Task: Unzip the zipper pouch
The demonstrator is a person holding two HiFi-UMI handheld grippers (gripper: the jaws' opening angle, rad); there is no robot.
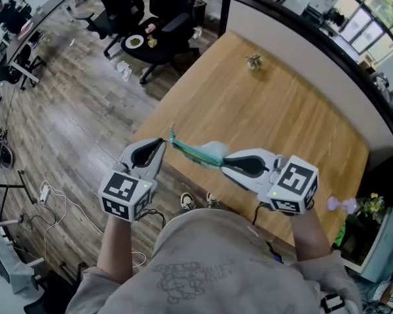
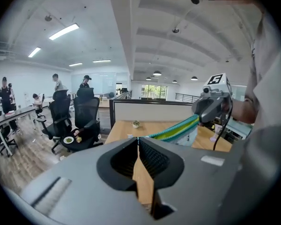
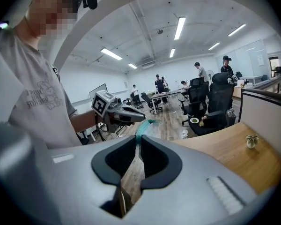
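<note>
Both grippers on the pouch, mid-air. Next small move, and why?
Probably draw the left gripper slightly away from the right gripper. Both are shut on opposite ends of the zipper pouch, stretched between them in mid-air, and the left's end tapers thin, so it may be the pull.

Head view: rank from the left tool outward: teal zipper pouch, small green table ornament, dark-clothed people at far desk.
1. Teal zipper pouch, gripped in the left tool.
2. Small green ornament, ahead on table.
3. Dark-clothed people, far upper left.
</note>
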